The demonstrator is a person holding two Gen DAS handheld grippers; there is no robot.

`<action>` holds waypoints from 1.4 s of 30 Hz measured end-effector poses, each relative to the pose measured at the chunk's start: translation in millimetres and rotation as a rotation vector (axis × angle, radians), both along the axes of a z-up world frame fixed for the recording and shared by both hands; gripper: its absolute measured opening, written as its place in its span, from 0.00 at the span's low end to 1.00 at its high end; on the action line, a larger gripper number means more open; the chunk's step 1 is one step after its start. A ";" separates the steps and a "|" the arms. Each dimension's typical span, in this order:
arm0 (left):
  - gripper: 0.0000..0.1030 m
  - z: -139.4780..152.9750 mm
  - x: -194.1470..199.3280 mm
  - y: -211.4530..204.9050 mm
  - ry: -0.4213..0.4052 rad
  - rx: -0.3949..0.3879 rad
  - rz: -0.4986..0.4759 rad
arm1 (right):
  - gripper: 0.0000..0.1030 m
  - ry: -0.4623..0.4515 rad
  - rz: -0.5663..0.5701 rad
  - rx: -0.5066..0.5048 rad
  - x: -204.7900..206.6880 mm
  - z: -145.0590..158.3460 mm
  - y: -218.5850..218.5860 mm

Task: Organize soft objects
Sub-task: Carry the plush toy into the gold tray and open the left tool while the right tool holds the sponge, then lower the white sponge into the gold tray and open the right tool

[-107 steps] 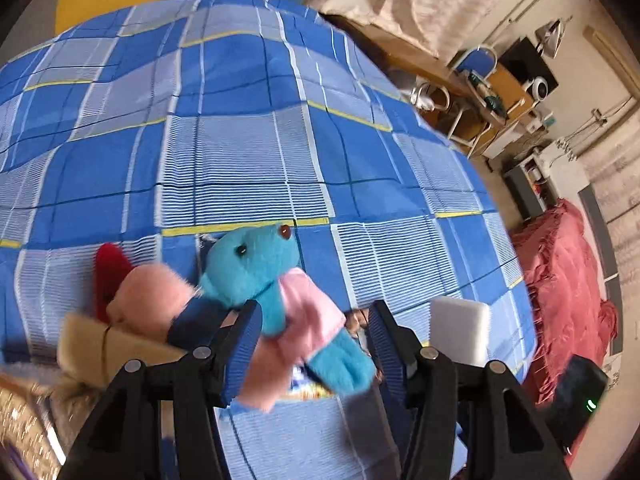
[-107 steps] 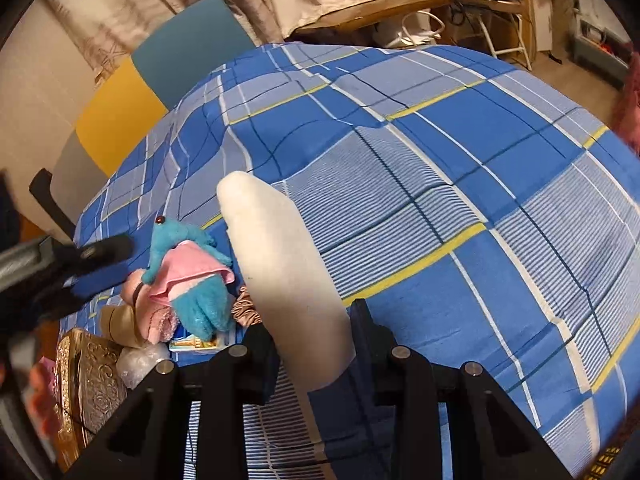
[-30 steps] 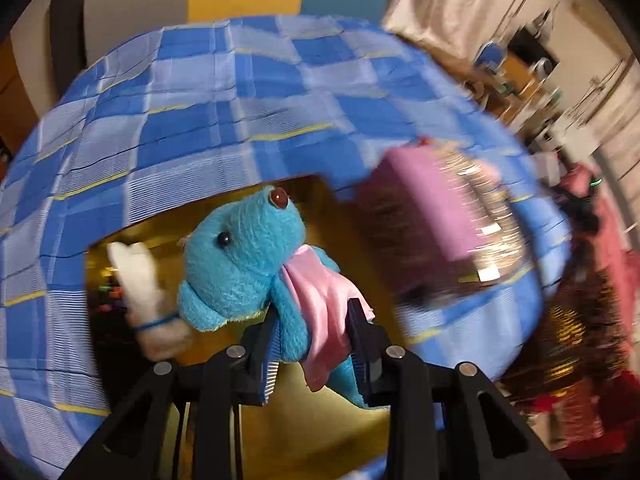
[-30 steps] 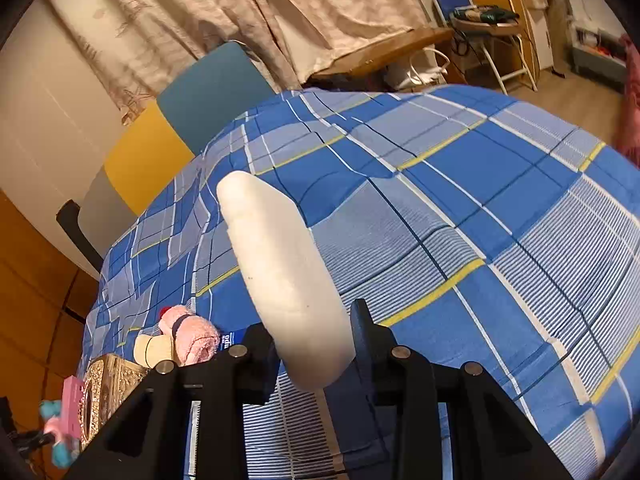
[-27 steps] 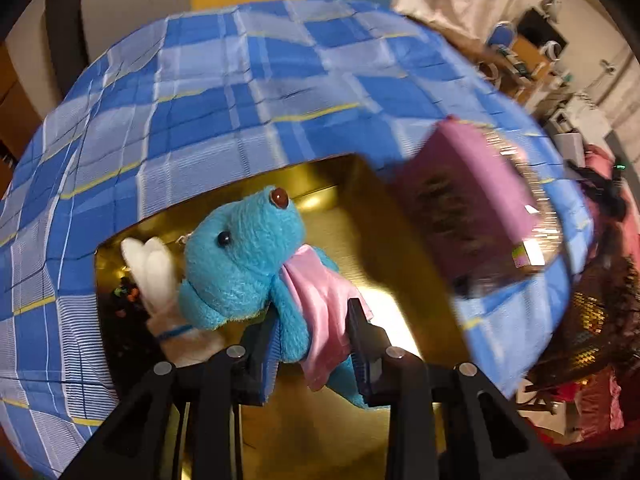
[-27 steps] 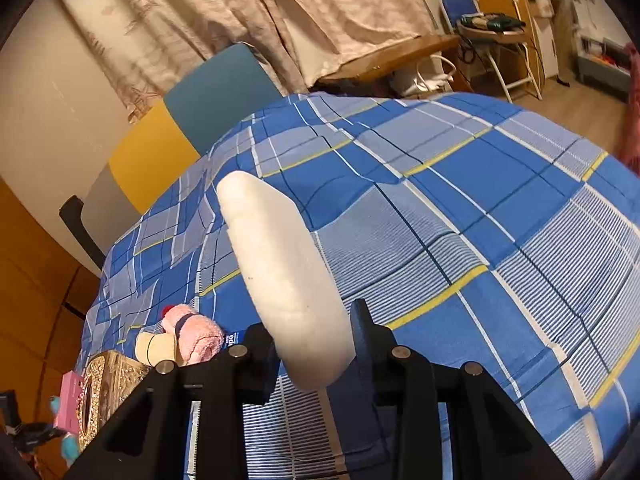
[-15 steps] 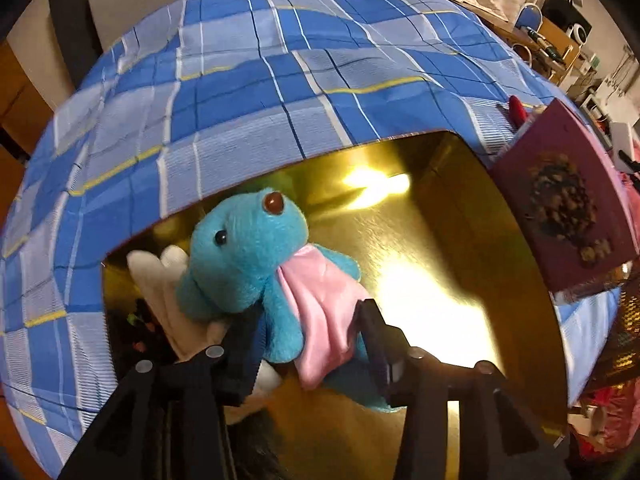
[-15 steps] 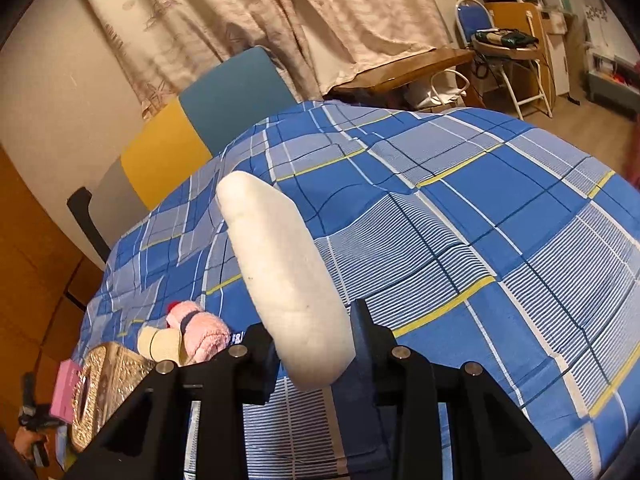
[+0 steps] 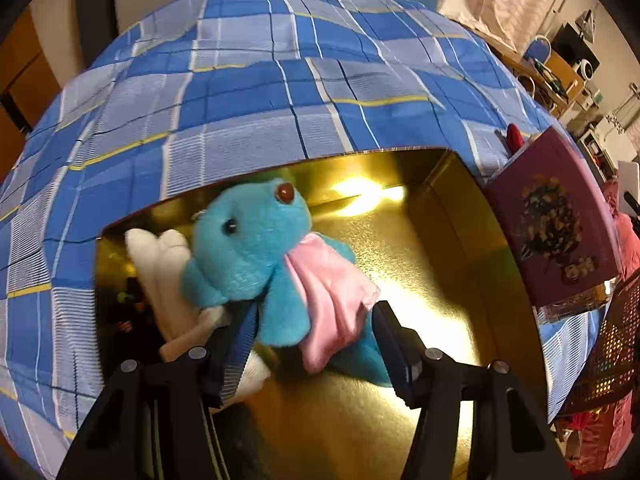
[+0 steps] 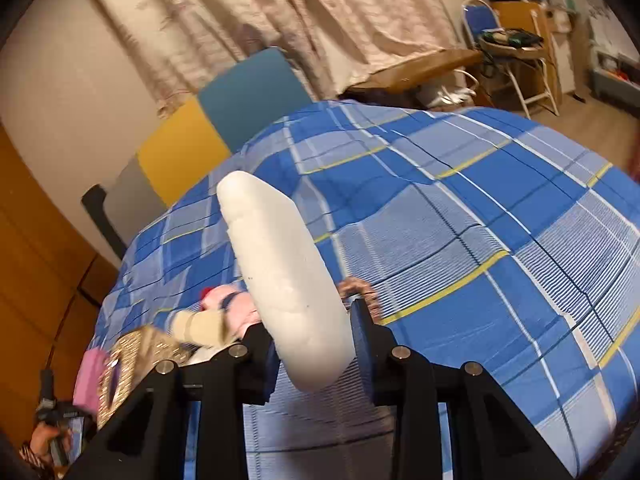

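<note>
The blue plush toy (image 9: 256, 252), with a pink cloth (image 9: 332, 300) around its neck, lies inside the gold tin (image 9: 432, 280), toward the tin's left half, its head pointing to the tin's far wall. The left gripper (image 9: 312, 344) hangs over the tin with the toy's lower body between its jaws; the jaws have just been opening and now stand wide apart, the blue pads clear of the plush on both sides. Just beside the toy, against the tin's left wall, lies a cream-white soft toy (image 9: 164, 276), partly under the blue one. The tin's lid (image 9: 556, 216), dark pink with a floral print, stands tilted against the tin's right edge. The tin rests on a blue plaid bedspread (image 9: 260, 92), which spreads away beyond the tin's far wall.

In the right wrist view, the right gripper (image 10: 316, 340) is clamped on a white foam pad (image 10: 280, 272), which sticks up and away from the jaws. It is held above the same bedspread (image 10: 480, 208), well apart from the tin (image 10: 132, 356), which shows at the lower left. Between the tin and the foam pad lie a pink plush item (image 10: 228, 300) and a beige roll (image 10: 200, 326). A hand (image 10: 46, 438) holding the other gripper's handle shows beyond the tin at the picture's lower left corner.
</note>
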State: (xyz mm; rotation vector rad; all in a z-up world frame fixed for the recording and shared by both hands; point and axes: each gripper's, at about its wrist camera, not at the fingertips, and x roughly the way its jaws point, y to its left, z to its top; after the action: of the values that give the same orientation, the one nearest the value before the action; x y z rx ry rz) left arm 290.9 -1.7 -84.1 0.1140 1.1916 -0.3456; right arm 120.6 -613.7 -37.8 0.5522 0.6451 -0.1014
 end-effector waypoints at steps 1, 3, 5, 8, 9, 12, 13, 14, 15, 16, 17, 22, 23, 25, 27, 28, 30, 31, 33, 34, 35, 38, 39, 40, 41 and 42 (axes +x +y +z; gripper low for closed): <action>0.58 3.6 -3.3 1.3 -0.006 -0.007 0.005 | 0.32 -0.002 0.007 -0.010 -2.9 7.3 8.2; 0.58 7.3 -8.1 5.4 0.006 -0.032 0.017 | 0.32 -0.011 0.007 -0.005 -6.5 17.5 18.3; 0.58 8.3 -14.1 10.3 0.017 -0.054 0.056 | 0.32 -0.006 -0.010 -0.015 -9.8 29.2 32.0; 0.58 16.2 -27.8 19.3 -0.016 -0.115 0.117 | 0.32 -0.026 0.006 0.000 -12.5 47.5 56.0; 0.58 20.5 -34.2 21.0 -0.041 -0.129 0.132 | 0.32 -0.038 0.021 0.001 -13.3 54.4 65.8; 0.58 31.2 -53.7 22.5 -0.104 -0.171 0.160 | 0.32 -0.075 0.094 -0.038 -12.4 78.7 106.5; 0.58 33.4 -59.0 22.3 -0.116 -0.178 0.162 | 0.32 -0.085 0.121 -0.039 -11.8 85.8 120.9; 0.58 36.3 -66.4 22.5 -0.133 -0.186 0.173 | 0.32 -0.091 0.141 -0.034 -10.9 89.6 130.6; 0.58 39.2 -72.4 23.2 -0.154 -0.192 0.184 | 0.32 -0.102 0.185 -0.028 -8.6 96.0 149.4; 0.58 42.7 -81.2 22.5 -0.182 -0.204 0.189 | 0.32 -0.108 0.214 -0.027 -6.7 99.5 163.7; 0.58 44.6 -85.9 22.5 -0.195 -0.212 0.189 | 0.32 -0.113 0.245 -0.028 -4.4 102.8 178.6; 0.58 45.8 -109.5 27.5 -0.250 -0.222 0.218 | 0.32 -0.084 0.427 0.028 8.0 100.1 268.0; 0.58 43.5 -111.7 29.8 -0.249 -0.220 0.229 | 0.32 -0.079 0.449 0.040 9.4 97.4 279.3; 0.58 39.3 -118.2 37.9 -0.246 -0.230 0.252 | 0.32 -0.051 0.506 0.046 14.0 87.2 315.7; 0.58 38.5 -125.6 45.8 -0.263 -0.234 0.276 | 0.32 -0.011 0.558 0.035 20.1 74.5 350.8; 0.58 38.6 -129.7 50.0 -0.273 -0.238 0.285 | 0.32 0.011 0.576 0.031 23.4 67.8 364.8; 0.58 40.1 -137.3 57.4 -0.301 -0.235 0.313 | 0.32 0.055 0.616 0.021 31.4 52.1 394.5; 0.58 40.4 -140.3 60.6 -0.309 -0.240 0.320 | 0.32 0.080 0.618 -0.015 36.0 43.7 411.8; 0.58 40.6 -145.4 67.3 -0.322 -0.251 0.330 | 0.32 0.117 0.623 -0.070 45.3 29.0 434.6; 0.58 40.8 -147.1 70.4 -0.329 -0.248 0.337 | 0.32 0.135 0.620 -0.087 49.9 22.4 442.9; 0.58 40.6 -148.9 71.7 -0.329 -0.244 0.339 | 0.32 0.155 0.613 -0.105 55.5 15.9 448.8; 0.58 39.8 -150.8 78.4 -0.329 -0.250 0.340 | 0.32 0.198 0.577 -0.184 76.2 -1.9 465.3; 0.58 39.4 -151.6 80.0 -0.330 -0.249 0.343 | 0.32 0.210 0.570 -0.205 82.1 -6.5 469.6; 0.58 38.6 -151.5 81.6 -0.329 -0.251 0.344 | 0.32 0.230 0.554 -0.230 89.3 -13.0 476.4; 0.58 37.7 -152.1 84.0 -0.331 -0.255 0.350 | 0.32 0.240 0.546 -0.249 93.8 -14.9 479.6; 0.58 37.1 -152.6 86.3 -0.333 -0.261 0.357 | 0.32 0.256 0.539 -0.280 98.5 -18.1 483.9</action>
State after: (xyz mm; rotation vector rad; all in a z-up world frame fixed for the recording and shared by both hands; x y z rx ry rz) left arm 138.4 84.6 -47.0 -0.2576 0.8086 -0.1559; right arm 219.1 -129.8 -55.9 0.0826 0.9914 0.2457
